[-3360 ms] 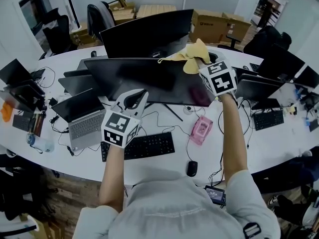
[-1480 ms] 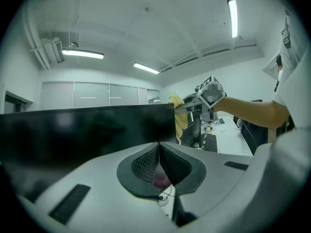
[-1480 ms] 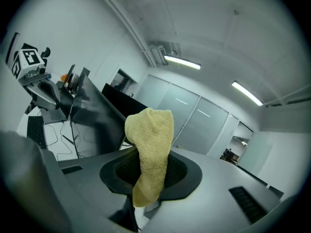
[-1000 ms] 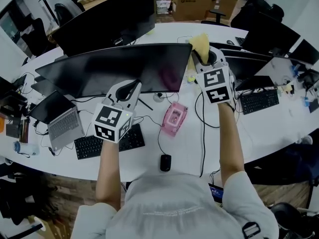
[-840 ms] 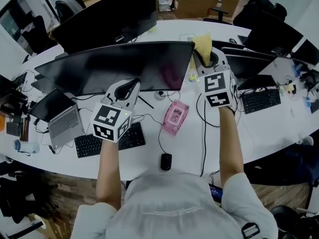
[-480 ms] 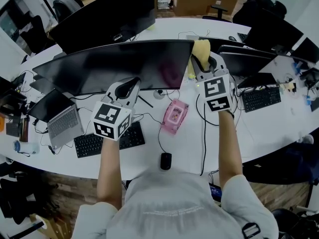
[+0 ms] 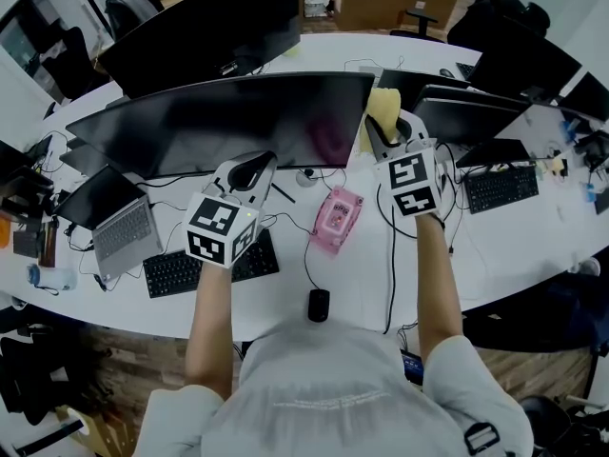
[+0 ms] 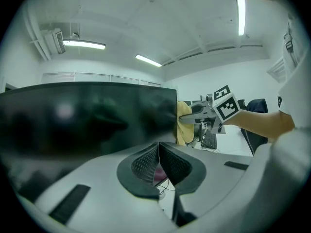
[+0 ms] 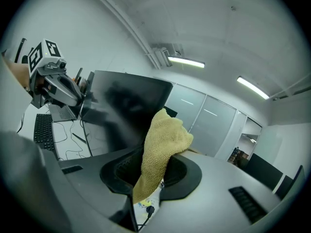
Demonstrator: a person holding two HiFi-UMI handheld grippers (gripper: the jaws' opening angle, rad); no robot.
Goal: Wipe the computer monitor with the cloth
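Observation:
A wide dark curved monitor [image 7: 238, 122] stands across the middle of the white desk [image 7: 514, 246]. My right gripper [image 7: 385, 133] is shut on a yellow cloth [image 7: 383, 108] just beside the monitor's right edge. In the right gripper view the cloth [image 9: 163, 144] hangs folded between the jaws, with the monitor [image 9: 126, 110] to its left. My left gripper [image 7: 250, 172] is shut and empty, low in front of the screen's bottom edge. The left gripper view shows the shut gripper [image 8: 158, 154], the screen [image 8: 87, 115] and the cloth [image 8: 182, 127] at the screen's right edge.
A pink object [image 7: 335, 219], a black keyboard [image 7: 205, 263], a mouse [image 7: 319, 304] and cables lie in front of the monitor. A laptop [image 7: 114, 222] sits at the left. More monitors [image 7: 209, 27] [image 7: 466, 117] stand behind and to the right, with a second keyboard [image 7: 501, 188].
The right gripper with the cloth has come from the monitor's top right corner down along its right edge and a little nearer to me. The left gripper has barely moved.

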